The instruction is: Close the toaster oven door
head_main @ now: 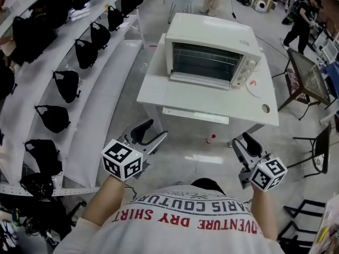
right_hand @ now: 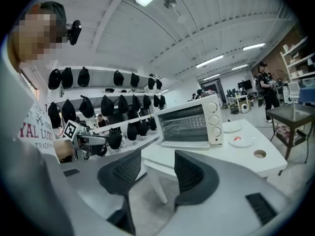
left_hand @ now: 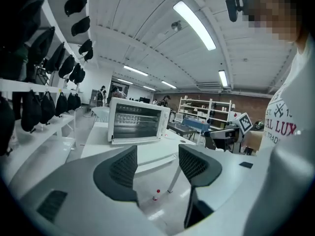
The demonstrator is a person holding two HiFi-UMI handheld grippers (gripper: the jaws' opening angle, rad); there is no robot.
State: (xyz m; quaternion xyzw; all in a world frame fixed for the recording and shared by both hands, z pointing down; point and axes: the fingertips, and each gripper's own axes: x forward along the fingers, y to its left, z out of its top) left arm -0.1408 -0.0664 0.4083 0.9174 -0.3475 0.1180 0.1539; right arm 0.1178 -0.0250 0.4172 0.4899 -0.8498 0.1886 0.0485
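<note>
A white toaster oven (head_main: 212,46) stands on the white table (head_main: 212,107) ahead of me. Its door (head_main: 198,81) lies folded down at the front, so the rack inside shows. The left gripper view holds the oven (left_hand: 135,122) and its lowered door (left_hand: 135,140); the right gripper view has the oven (right_hand: 189,122) too. My left gripper (head_main: 151,131) (left_hand: 157,166) hangs open and empty short of the table's near edge. Level with it, my right gripper (head_main: 246,144) (right_hand: 155,173) is open with nothing between its pads. Both are well away from the oven.
Tiered white shelves with several black caps (head_main: 63,83) run along the left. A white plate (head_main: 254,86) and a round hole (head_main: 265,108) lie right of the oven. A small red-capped bottle (head_main: 213,138) is on the floor. A dark-framed side table (head_main: 310,78) stands at the right.
</note>
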